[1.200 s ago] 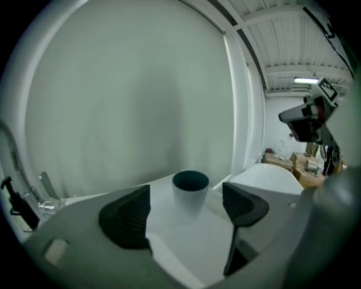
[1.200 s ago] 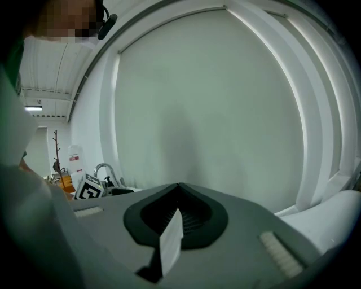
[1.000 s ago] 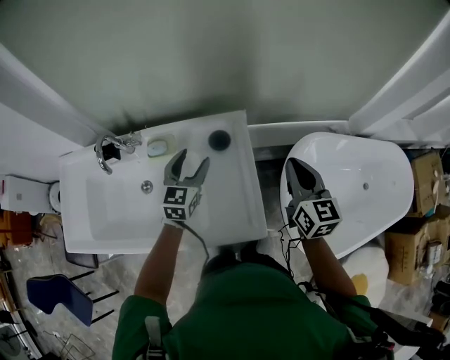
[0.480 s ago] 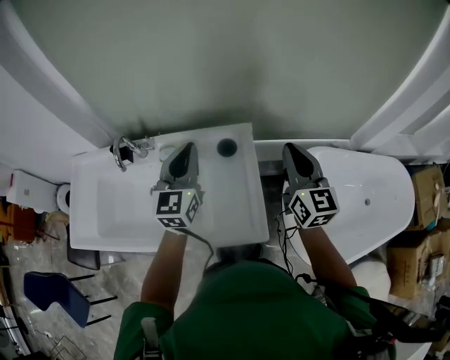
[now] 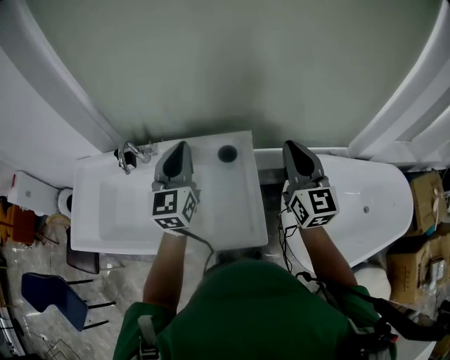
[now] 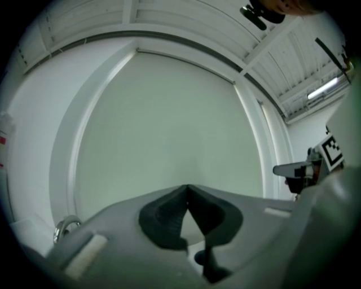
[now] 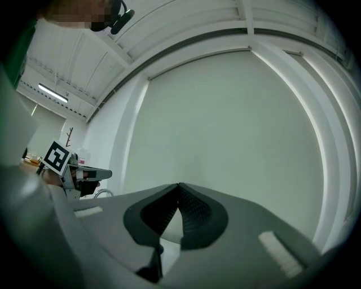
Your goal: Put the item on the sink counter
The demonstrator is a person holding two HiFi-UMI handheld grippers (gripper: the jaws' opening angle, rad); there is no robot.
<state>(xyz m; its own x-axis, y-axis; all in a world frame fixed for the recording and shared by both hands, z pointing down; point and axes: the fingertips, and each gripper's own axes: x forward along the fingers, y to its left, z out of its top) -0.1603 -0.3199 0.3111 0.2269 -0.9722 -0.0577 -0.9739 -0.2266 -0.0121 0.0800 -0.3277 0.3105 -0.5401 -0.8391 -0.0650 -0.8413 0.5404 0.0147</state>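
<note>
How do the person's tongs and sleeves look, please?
The left tongs and right tongs are grey and tapering, with dark ribbed pads. Each carries a cube with black-and-white square markers. Dark cables trail back. The top is green, short-sleeved.

Bathroom mock-up bay, seen steeply from above.
Pale green wall (image 5: 232,63) is filling the upper frame, with white slanted beams flanking it, one on the left (image 5: 49,70) and one on the right (image 5: 404,98). White bathtub (image 5: 380,200) is sitting right of centre against the wall, and cardboard boxes (image 5: 425,186) are piling up just past its right end. Blue chair (image 5: 46,295) is standing on the grey marbled floor (image 5: 105,281) at lower left. In the left gripper view a white ribbed ceiling (image 6: 186,17) is running overhead, with a strip light (image 6: 326,88) glowing at its right.
</note>
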